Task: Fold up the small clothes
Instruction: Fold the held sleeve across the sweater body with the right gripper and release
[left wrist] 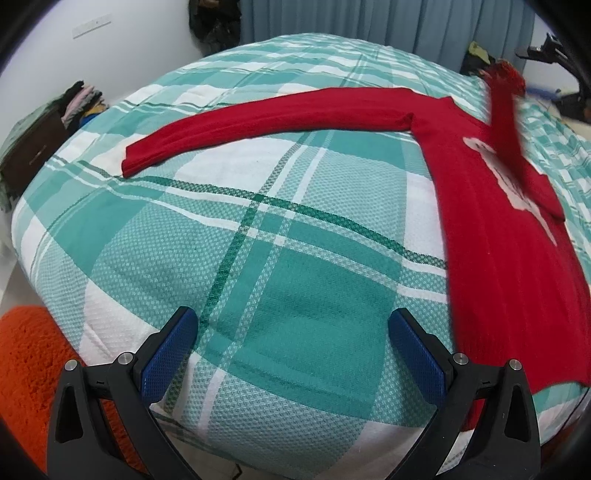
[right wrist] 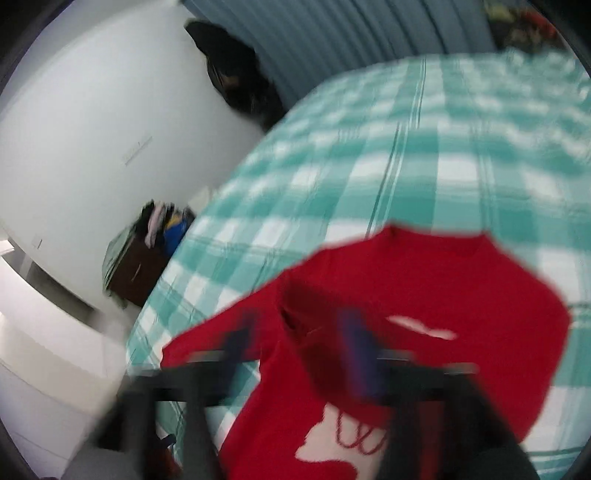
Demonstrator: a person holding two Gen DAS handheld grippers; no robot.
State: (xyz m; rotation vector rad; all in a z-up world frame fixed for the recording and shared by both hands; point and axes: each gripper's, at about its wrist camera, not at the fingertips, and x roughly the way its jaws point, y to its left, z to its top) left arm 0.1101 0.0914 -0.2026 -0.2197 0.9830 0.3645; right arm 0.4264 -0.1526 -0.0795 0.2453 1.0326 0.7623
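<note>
A small red sweater (left wrist: pixel 498 236) with a white motif lies on the green plaid bed (left wrist: pixel 258 240), one sleeve (left wrist: pixel 258 122) stretched out to the left. My left gripper (left wrist: pixel 293 350) is open and empty, over the bedspread left of the sweater's hem. The other sleeve (left wrist: pixel 506 122) hangs lifted and blurred over the sweater's chest. In the right wrist view the picture is motion-blurred; my right gripper (right wrist: pixel 299 350) is above the sweater (right wrist: pixel 424 295) with red cloth between its blue fingers (right wrist: pixel 358 350), though the blur hides how the jaws stand.
An orange rug (left wrist: pixel 33 369) lies on the floor at the bed's left corner. A dark chest with piled clothes (left wrist: pixel 40 140) stands by the white wall. Blue curtains (left wrist: pixel 369 18) hang behind the bed. A black stand (left wrist: pixel 569 74) is at the far right.
</note>
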